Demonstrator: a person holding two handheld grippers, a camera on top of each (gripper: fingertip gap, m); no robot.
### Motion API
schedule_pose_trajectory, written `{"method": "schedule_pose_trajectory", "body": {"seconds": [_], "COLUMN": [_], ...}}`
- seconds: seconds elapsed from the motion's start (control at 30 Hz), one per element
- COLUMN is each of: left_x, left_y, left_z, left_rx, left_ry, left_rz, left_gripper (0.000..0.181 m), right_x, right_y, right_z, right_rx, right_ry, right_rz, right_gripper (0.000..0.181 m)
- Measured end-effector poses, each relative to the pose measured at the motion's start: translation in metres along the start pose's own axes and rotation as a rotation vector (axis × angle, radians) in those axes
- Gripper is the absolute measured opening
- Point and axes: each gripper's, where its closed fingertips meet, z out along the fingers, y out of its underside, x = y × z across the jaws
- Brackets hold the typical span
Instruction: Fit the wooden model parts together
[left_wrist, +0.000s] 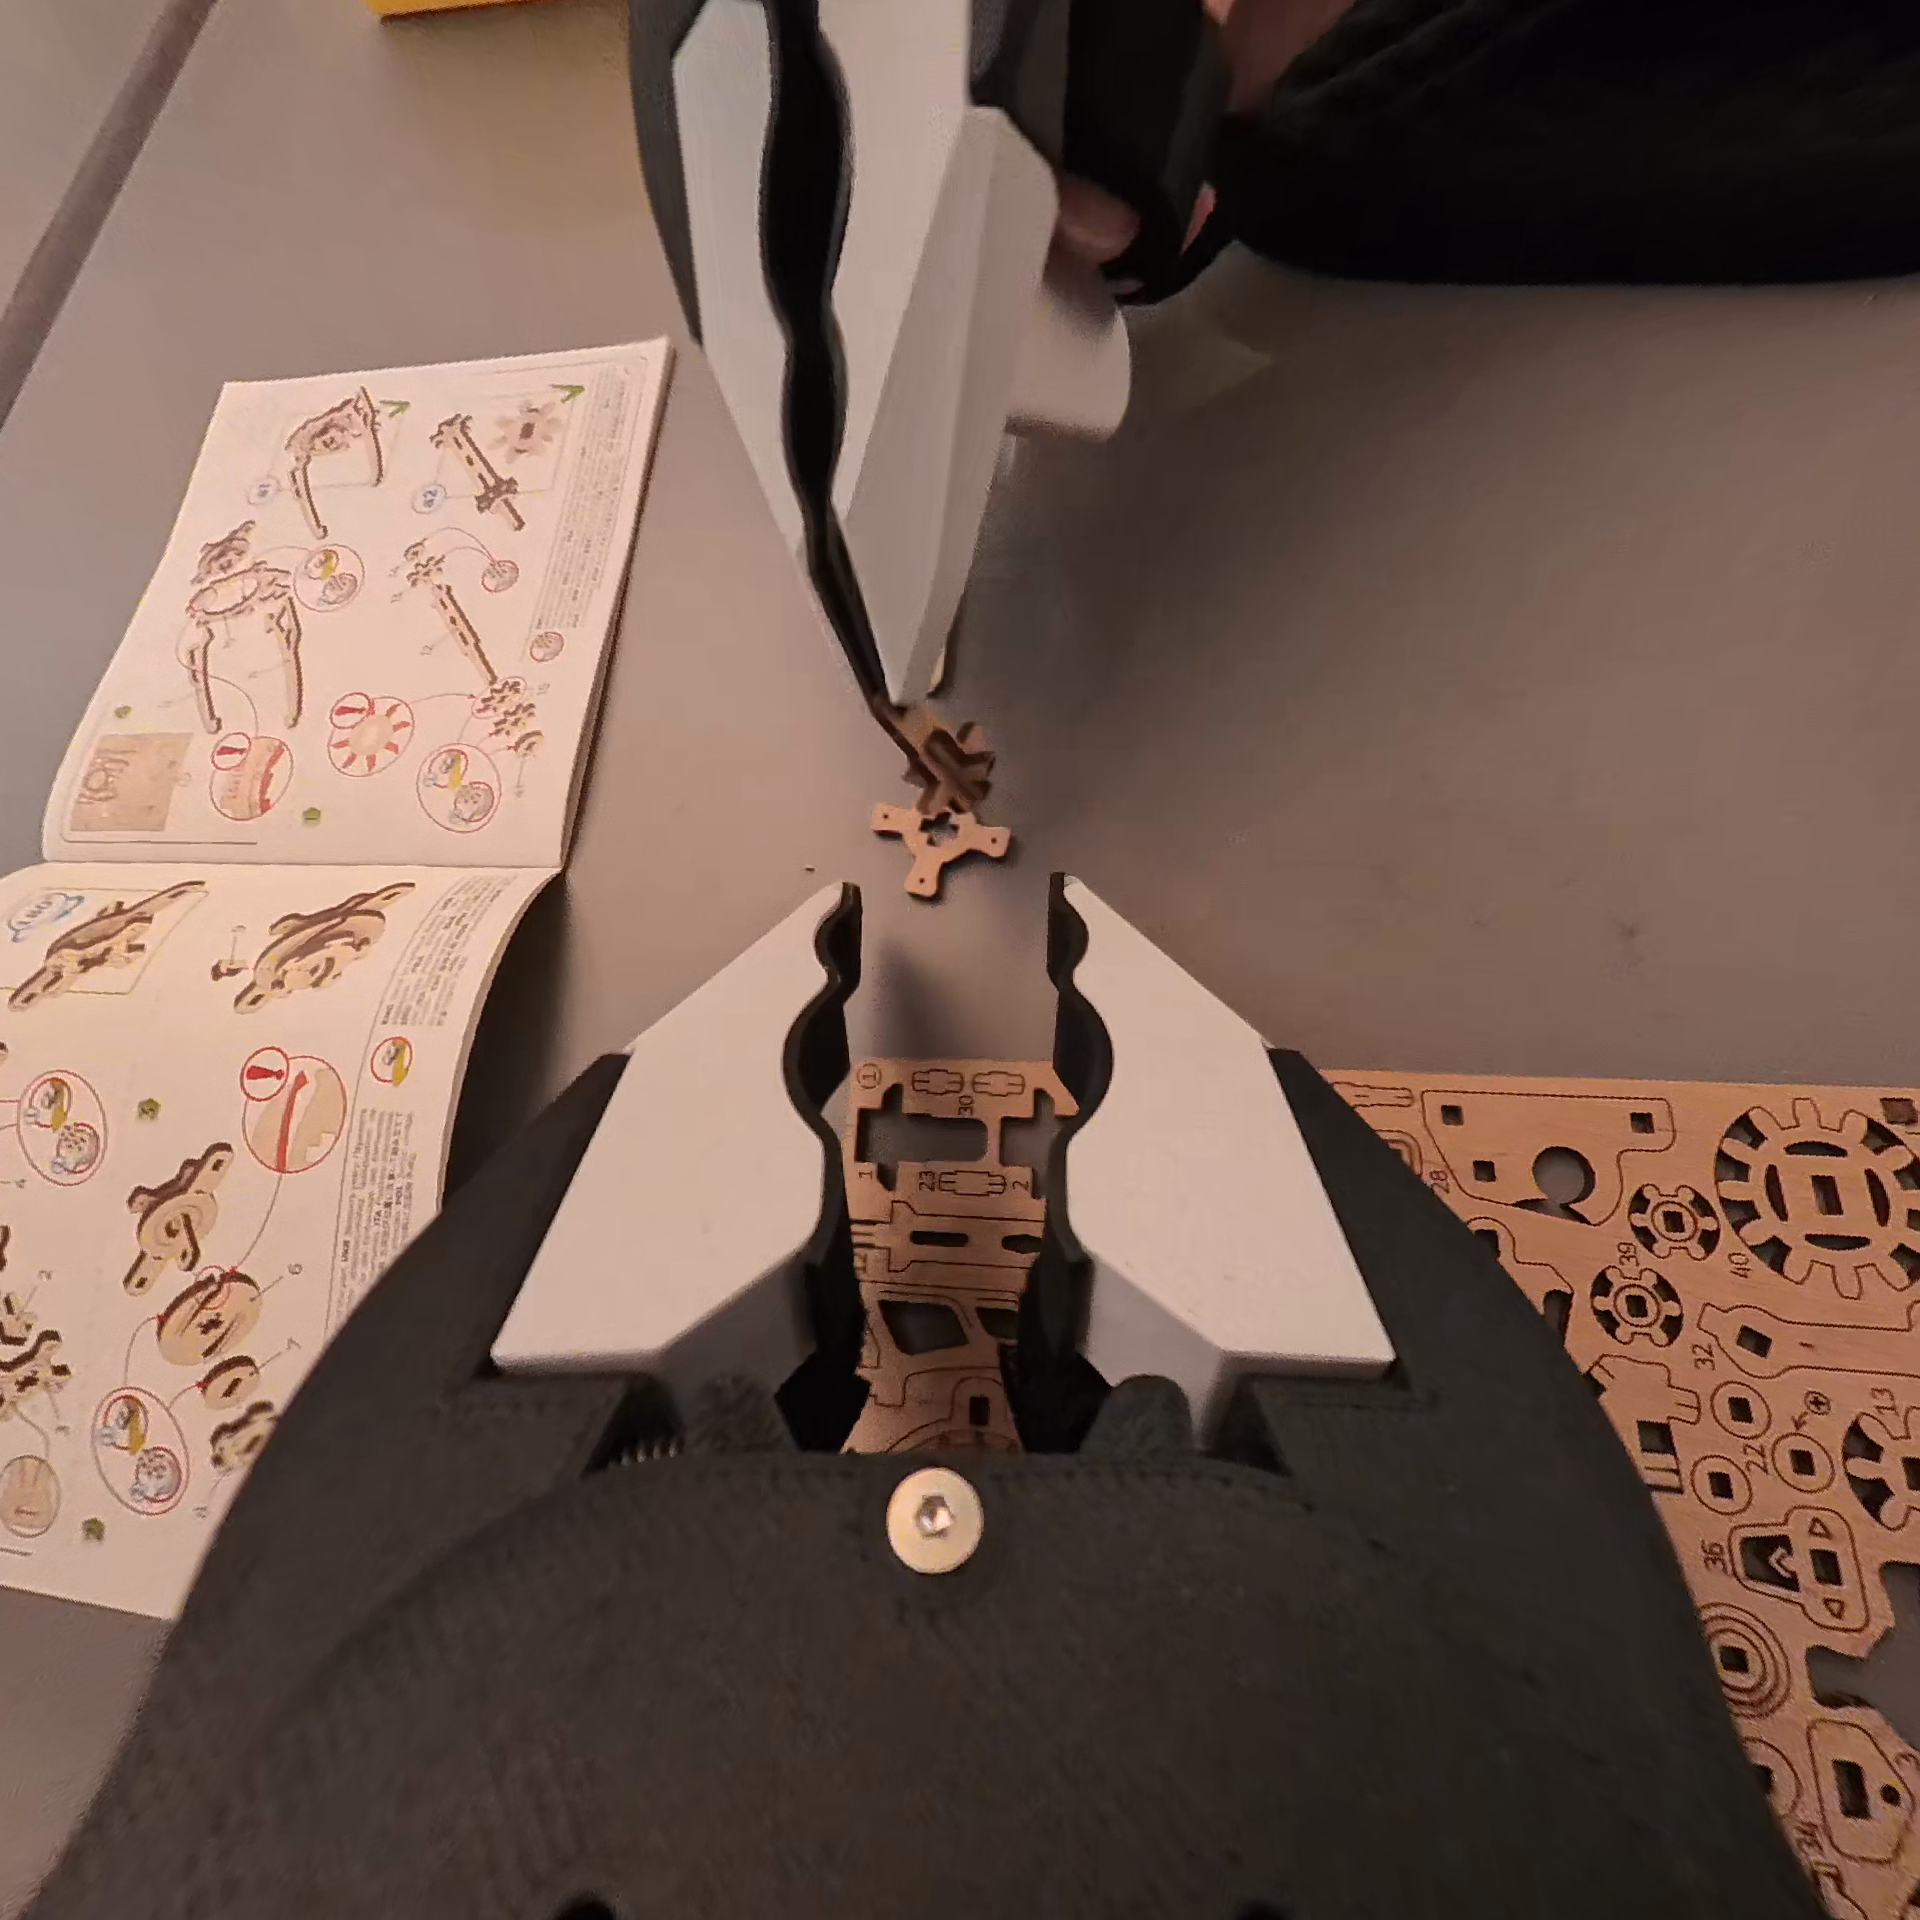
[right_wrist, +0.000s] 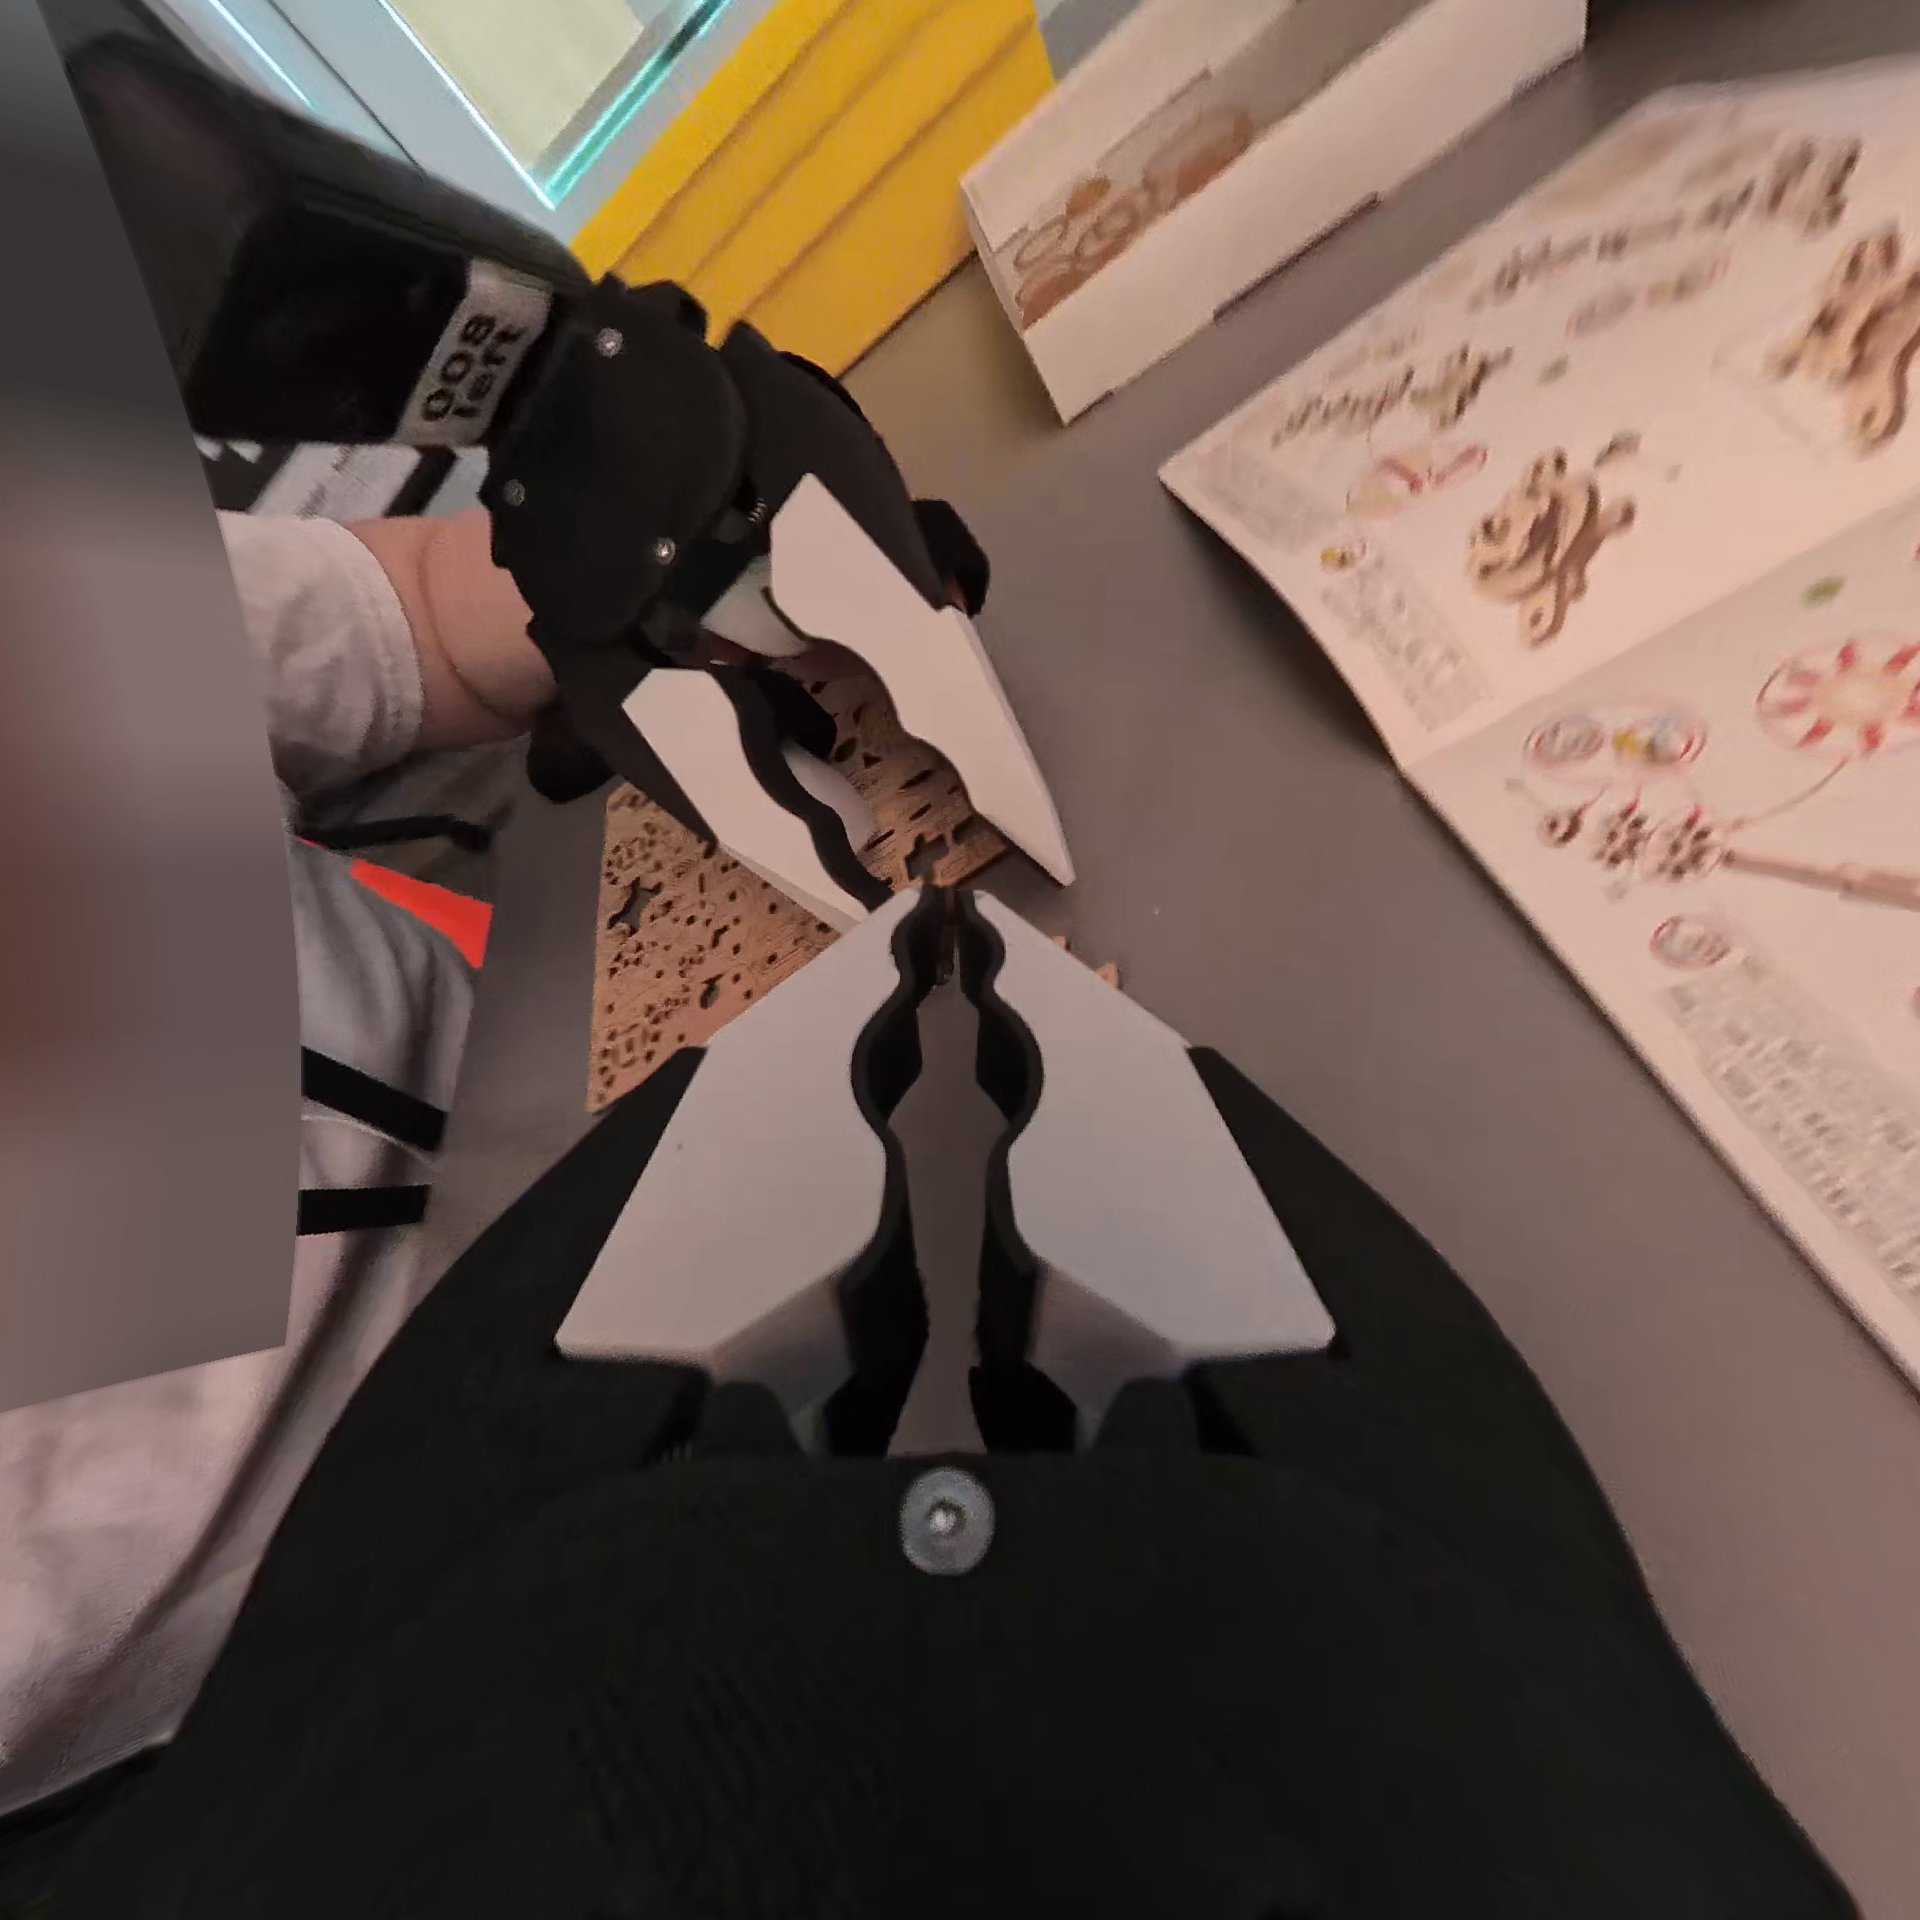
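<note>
Down on the plain grey table (left_wrist: 1455, 727), the right gripper (left_wrist: 896, 698), white-fingered with wavy black inner pads, comes in from the far side with its fingertips pinched together on a small toothed wooden gear piece (left_wrist: 951, 764), which it holds at the piece's upper edge. In the right wrist view the same gripper (right_wrist: 943, 914) shows its tips nearly meeting around a thin sliver of that dark wood (right_wrist: 943, 940). Just beside the gear piece, nearer the camera, a flat cross-shaped wooden part with a cut-out centre (left_wrist: 940, 840) lies on the table; whether the two touch I cannot tell. The left gripper (left_wrist: 954, 902), black-bodied with white fingers, points at the cross part with its fingers spread apart and nothing between them, its tips just short of the part. Beneath and to the right of it lies a pale laser-cut plywood sheet of gears and numbered shapes (left_wrist: 1662, 1299), also visible under the left gripper (right_wrist: 966, 878) in the right wrist view (right_wrist: 665, 935). To the left an open illustrated instruction booklet (left_wrist: 343, 623) rests flat on the table. Farther off stand a white printed cardboard box (right_wrist: 1195, 249) and a yellow box (right_wrist: 831, 187). A person's hand (right_wrist: 457, 634) in a white sleeve holds the left gripper.
</note>
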Motion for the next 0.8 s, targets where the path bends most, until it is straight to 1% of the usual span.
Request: {"method": "schedule_pose_trajectory", "body": {"seconds": [0.1,0.17,0.23,0.4,0.8], "left_x": [-0.003,-0.005,-0.006,-0.007,-0.007], "left_y": [0.000,-0.001,-0.001,-0.001,-0.002], "left_z": [-0.002,-0.003,-0.004,-0.004,-0.005], "left_rx": [0.014,0.022,0.027,0.025,0.031], "left_ry": [0.012,0.012,0.008,0.005,0.004], "left_rz": [-0.044,-0.059,-0.063,-0.061,-0.062], "left_gripper": [0.034,0.033,0.033,0.032,0.031], "right_x": [0.005,0.009,0.009,0.012,0.014], "right_y": [-0.002,0.001,0.005,0.015,0.017], "right_z": [-0.001,0.000,0.003,0.009,0.009], "right_rx": [-0.021,-0.061,-0.096,-0.162,-0.188], "right_ry": [0.107,0.170,0.197,0.222,0.262], "right_rz": [-0.188,-0.286,-0.362,-0.412,-0.458], "right_gripper": [0.001,0.001,0.001,0.001,0.001]}}
